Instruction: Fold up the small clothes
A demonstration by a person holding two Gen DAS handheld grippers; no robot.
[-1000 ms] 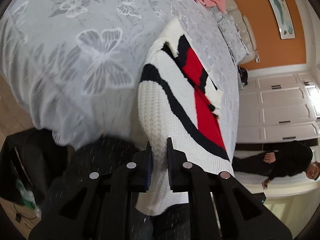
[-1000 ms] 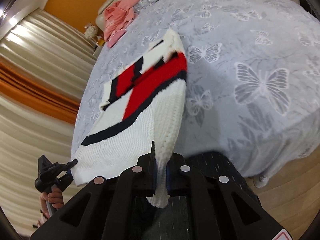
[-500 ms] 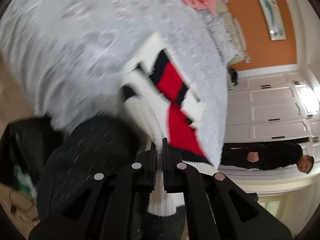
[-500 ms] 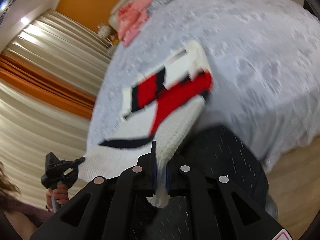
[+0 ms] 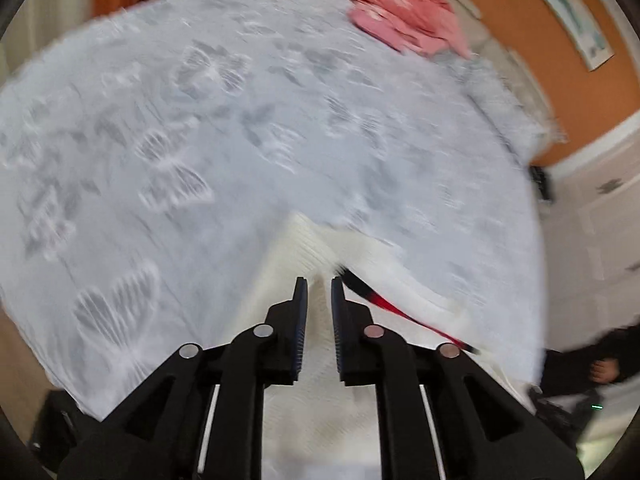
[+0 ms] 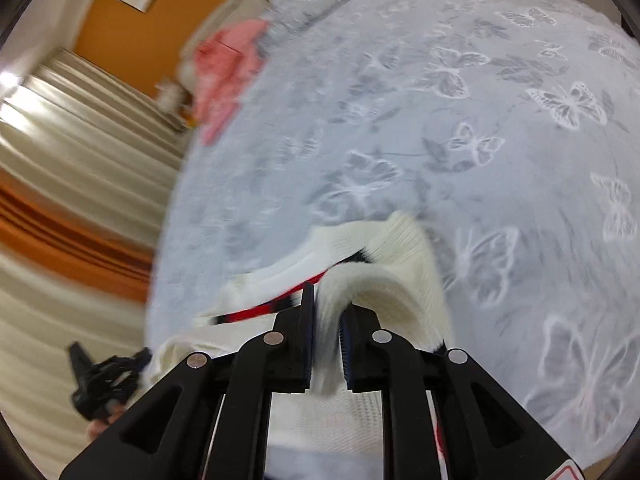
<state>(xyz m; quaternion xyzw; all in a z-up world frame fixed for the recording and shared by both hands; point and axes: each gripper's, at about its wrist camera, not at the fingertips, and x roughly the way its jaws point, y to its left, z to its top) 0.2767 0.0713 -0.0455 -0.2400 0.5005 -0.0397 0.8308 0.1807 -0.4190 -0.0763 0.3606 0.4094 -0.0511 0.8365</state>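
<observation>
Nearest, right gripper (image 6: 325,300) clamped on a thick bunched fold of the sweater (image 6: 404,276), black fingers (image 6: 306,320) pressing the cloth from both sides. Left gripper (image 5: 319,292) likewise over the sweater (image 5: 304,252), white knit filling the narrow gap between its fingers (image 5: 300,312); too blurred to tell whether truly gripped or merely lying behind the gap.

Chunky white knit, ribbed, soft and heavy-looking, doubled over on itself so that a rounded fold faces outward. Only a thin red and black band (image 6: 256,312) peeking from between the layers in the right wrist view, a slim red and black sliver (image 5: 384,304) in the left wrist view. Lying at the near edge of the bed (image 6: 500,140), with its lower part running under both grippers toward that edge.

Farther out, pale grey-blue bedspread with a raised butterfly pattern, slightly glossy, smooth and flat. Toward the far edge of the bed, a crumpled pink garment (image 5: 404,20) in a loose heap, well apart from the sweater. Beyond, an orange wall (image 6: 132,32) with a framed picture (image 5: 564,16), pleated cream curtains (image 6: 68,148) with an orange stripe, and white panelled cupboards (image 5: 600,216). Off the right-hand edge of the bed in the left wrist view, a dark-sleeved arm and hand of another person (image 5: 600,364).
</observation>
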